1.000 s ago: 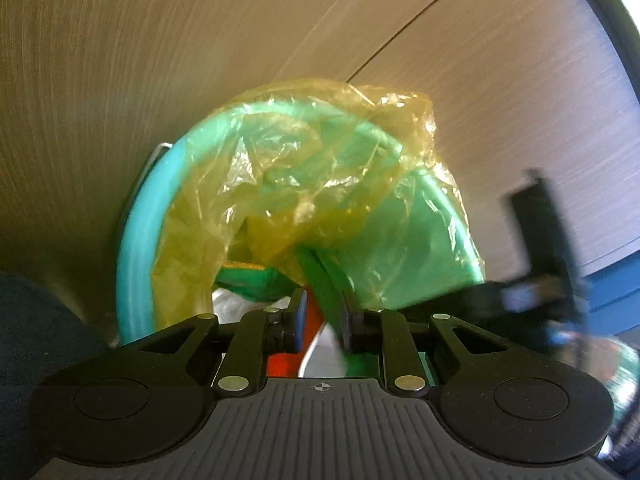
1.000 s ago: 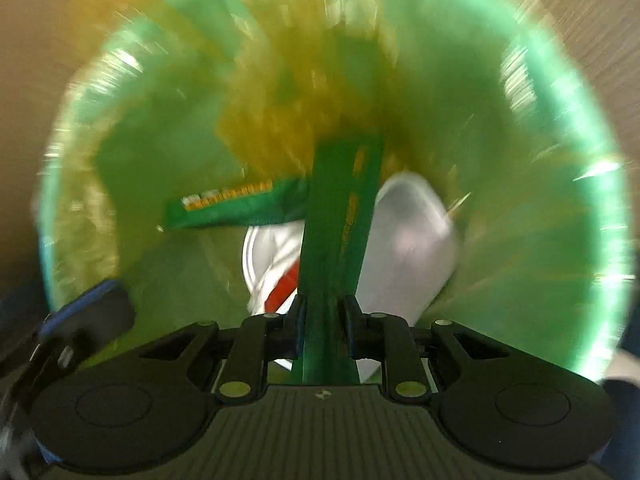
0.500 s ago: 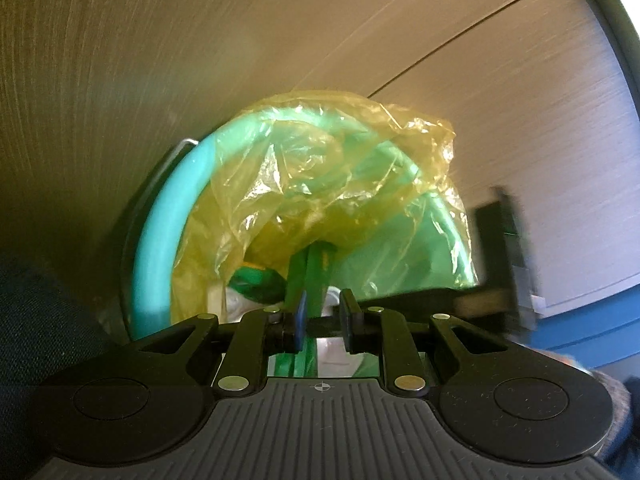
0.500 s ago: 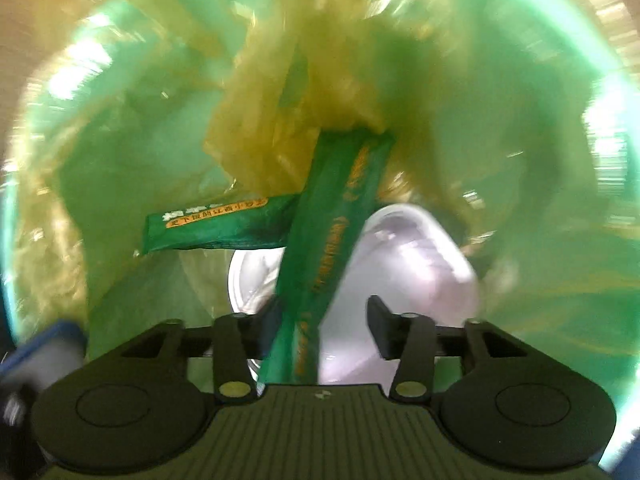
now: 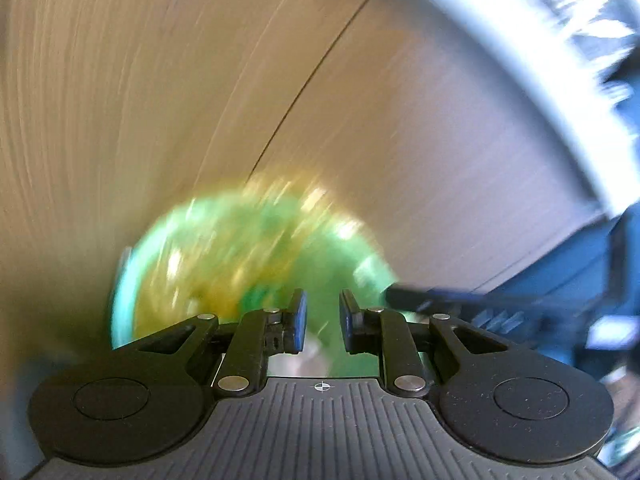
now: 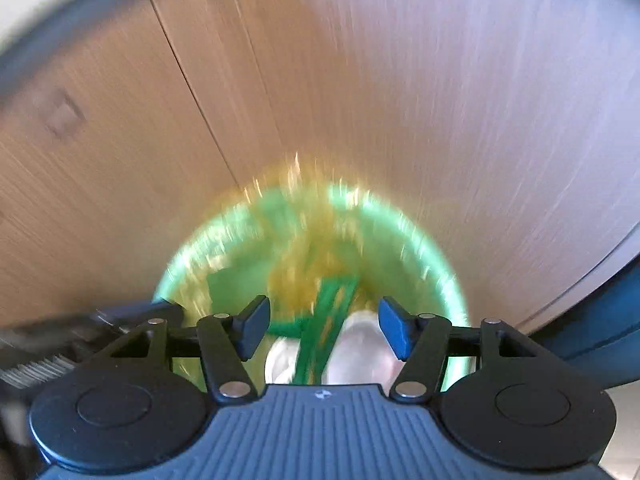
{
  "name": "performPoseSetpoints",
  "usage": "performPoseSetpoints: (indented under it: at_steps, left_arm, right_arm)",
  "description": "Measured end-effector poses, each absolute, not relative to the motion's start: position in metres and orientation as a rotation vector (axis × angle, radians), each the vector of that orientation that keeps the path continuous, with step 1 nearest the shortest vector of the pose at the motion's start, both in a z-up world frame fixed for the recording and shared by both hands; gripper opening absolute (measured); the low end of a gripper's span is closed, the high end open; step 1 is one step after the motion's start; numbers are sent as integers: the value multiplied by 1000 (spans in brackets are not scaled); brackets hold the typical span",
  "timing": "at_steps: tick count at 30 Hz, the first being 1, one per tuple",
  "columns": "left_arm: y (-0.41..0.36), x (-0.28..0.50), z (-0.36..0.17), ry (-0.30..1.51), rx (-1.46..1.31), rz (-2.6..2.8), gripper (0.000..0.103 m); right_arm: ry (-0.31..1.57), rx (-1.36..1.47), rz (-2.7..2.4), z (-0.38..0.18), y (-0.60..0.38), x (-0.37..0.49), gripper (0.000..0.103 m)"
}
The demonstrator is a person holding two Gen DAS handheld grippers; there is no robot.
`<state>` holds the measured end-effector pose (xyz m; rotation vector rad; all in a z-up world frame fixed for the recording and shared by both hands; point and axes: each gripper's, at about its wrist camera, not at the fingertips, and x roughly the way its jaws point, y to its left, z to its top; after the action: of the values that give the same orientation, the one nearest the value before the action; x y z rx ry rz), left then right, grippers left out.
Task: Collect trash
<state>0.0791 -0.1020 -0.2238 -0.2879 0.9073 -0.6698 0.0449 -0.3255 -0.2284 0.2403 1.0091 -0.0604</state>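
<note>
A green bin [image 6: 432, 248] lined with a yellow plastic bag [image 6: 304, 264] stands on the wooden floor; it is blurred in both views. Inside it lie a long green wrapper [image 6: 326, 316] and a white container [image 6: 360, 344]. My right gripper [image 6: 322, 326] is wide open and empty, held above the bin's mouth. My left gripper [image 5: 322, 322] is partly open with nothing between its pads, above the near side of the bin [image 5: 128, 280]. The other gripper [image 5: 460, 300] shows blurred at the right of the left wrist view.
Wooden floor [image 5: 160, 80] with a plank seam surrounds the bin. A pale curved edge [image 5: 520, 60] crosses the upper right of the left wrist view. Blue cloth [image 6: 600, 320] shows at the right edge.
My right gripper opened, let the green wrapper drop into the bin, and pulled up and back. My left gripper opened a little and also drew back; the bin looks smaller in both views.
</note>
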Motion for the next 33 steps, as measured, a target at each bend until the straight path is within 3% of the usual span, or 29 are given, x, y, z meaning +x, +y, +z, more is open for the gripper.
performPoseSetpoints:
  at_steps: [4, 7, 12, 14, 16, 22, 26, 33]
  left_arm:
    - [-94, 61, -94, 677, -208, -699, 20]
    - [-81, 55, -5, 518, -102, -613, 21]
    - [-31, 104, 76, 433, -31, -317, 20]
    - [-4, 134, 88, 459, -59, -251, 20]
    - [22, 167, 92, 538, -141, -243, 20]
    - [43, 192, 96, 555, -28, -154, 20]
    - [42, 193, 85, 576, 66, -146, 21]
    - [51, 201, 79, 605, 86, -196, 20]
  right_arm:
    - [763, 219, 10, -143, -323, 36, 62]
    - [635, 228, 56, -85, -323, 50, 72]
    - [524, 232, 189, -9, -310, 87, 73]
    - [505, 181, 281, 16, -291, 105, 83]
    - [479, 125, 362, 33, -269, 124, 85]
    - [543, 113, 496, 48, -201, 209, 86]
    - [715, 161, 423, 27, -182, 297, 86]
    - [799, 57, 236, -23, -156, 388, 86]
